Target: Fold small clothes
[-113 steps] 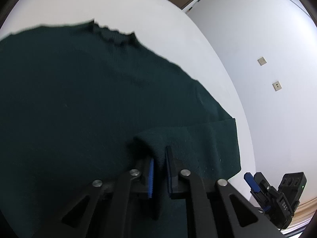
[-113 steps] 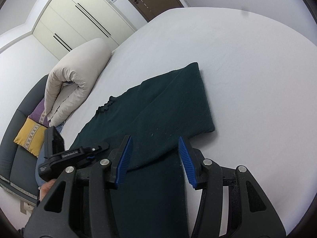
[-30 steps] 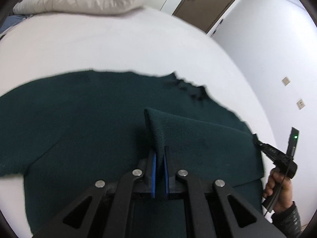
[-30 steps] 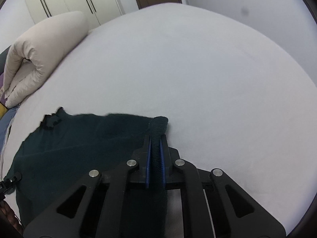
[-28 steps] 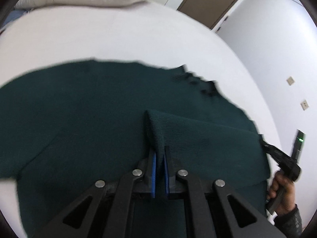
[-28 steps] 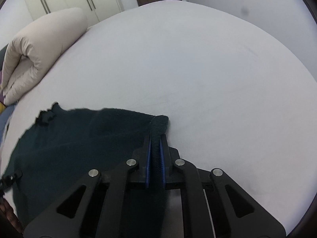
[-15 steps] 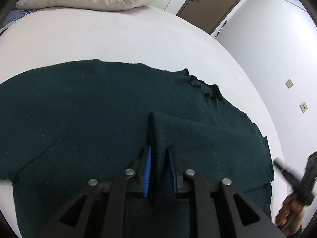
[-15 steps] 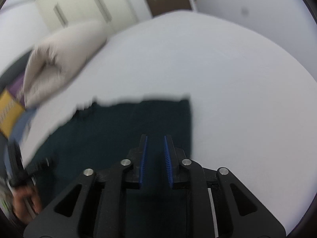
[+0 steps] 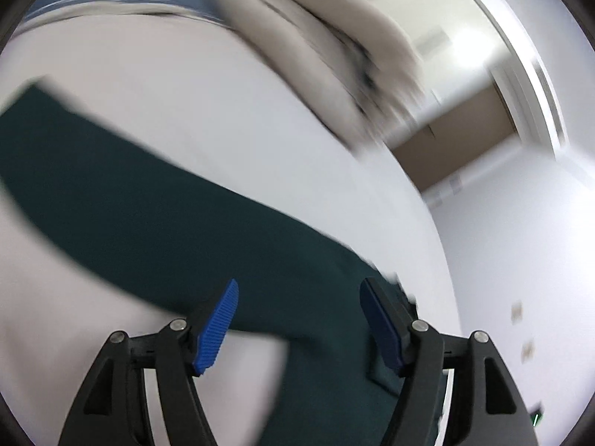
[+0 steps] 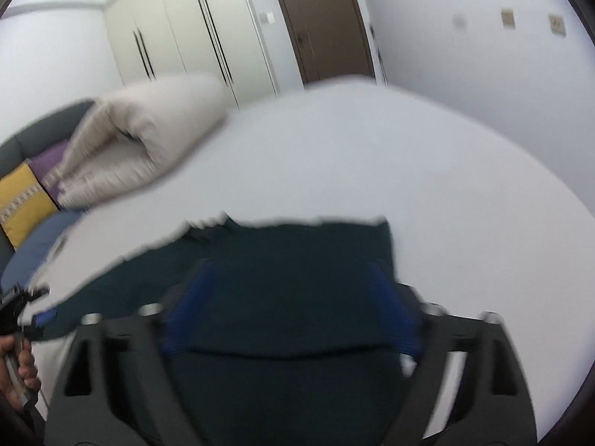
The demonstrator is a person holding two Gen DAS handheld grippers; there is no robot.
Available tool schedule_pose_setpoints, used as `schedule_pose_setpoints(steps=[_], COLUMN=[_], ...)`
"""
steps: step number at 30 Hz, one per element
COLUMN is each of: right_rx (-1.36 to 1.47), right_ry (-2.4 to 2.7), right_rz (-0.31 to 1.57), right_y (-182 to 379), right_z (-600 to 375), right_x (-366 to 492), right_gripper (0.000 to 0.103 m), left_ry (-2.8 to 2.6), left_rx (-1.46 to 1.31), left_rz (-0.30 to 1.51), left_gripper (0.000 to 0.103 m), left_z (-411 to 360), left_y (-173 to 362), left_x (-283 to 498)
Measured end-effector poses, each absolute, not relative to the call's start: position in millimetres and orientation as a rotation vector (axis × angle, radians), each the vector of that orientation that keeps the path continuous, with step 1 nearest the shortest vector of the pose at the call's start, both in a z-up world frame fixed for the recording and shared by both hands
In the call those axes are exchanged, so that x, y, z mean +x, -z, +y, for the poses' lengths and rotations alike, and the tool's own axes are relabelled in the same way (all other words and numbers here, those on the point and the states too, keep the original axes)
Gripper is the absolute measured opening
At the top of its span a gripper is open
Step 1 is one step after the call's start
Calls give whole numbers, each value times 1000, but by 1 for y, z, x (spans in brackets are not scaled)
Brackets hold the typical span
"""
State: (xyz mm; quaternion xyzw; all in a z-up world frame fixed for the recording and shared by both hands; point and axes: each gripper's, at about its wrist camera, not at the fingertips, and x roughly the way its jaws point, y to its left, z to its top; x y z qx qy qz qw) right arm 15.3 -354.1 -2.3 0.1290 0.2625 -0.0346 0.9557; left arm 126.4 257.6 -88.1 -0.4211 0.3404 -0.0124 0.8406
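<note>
A dark green knit sweater [image 9: 156, 215] lies flat on the white bed [image 9: 178, 89]. In the left wrist view its unfolded sleeve stretches away to the left. My left gripper [image 9: 297, 319] is open and empty just above the sweater. In the right wrist view the sweater [image 10: 297, 297] shows one side folded over onto the body, with the collar at the far left edge. My right gripper [image 10: 293, 308] is open and empty above that folded part. Both views are blurred by motion.
A folded beige duvet [image 10: 148, 141] lies at the head of the bed. A yellow cushion [image 10: 18, 204] and a purple one sit on a grey sofa behind it. White wardrobes [image 10: 178, 29] and a brown door [image 10: 323, 18] stand beyond the bed.
Both grippers have let go of the folded-over sleeve and opened wide. Both have pulled back; the left one has swung left toward the other sleeve.
</note>
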Motion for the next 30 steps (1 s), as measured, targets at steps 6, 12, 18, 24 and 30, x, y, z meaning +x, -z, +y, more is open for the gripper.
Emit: schedule_pose_setpoints(steps=[6, 12, 18, 24, 30], right_rx=[263, 383, 488, 530, 564], right_ry=[-89, -237, -287, -261, -213], right_rz=[522, 621, 648, 667, 706], right_y=[-25, -30, -28, -18, 9], right_z=[-298, -267, -253, -268, -293], right_x=[4, 7, 3, 1, 9], right_gripper=[99, 99, 98, 98, 93], left_ry=[-228, -294, -323, -345, -101], left_rx=[-1120, -1327, -1327, -1301, -918], left_rz=[613, 570, 503, 527, 561], left_gripper=[74, 74, 69, 13, 8], left_z=[366, 412, 426, 443, 346], left_y=[114, 150, 151, 151, 64], left_x=[63, 57, 84, 95, 136])
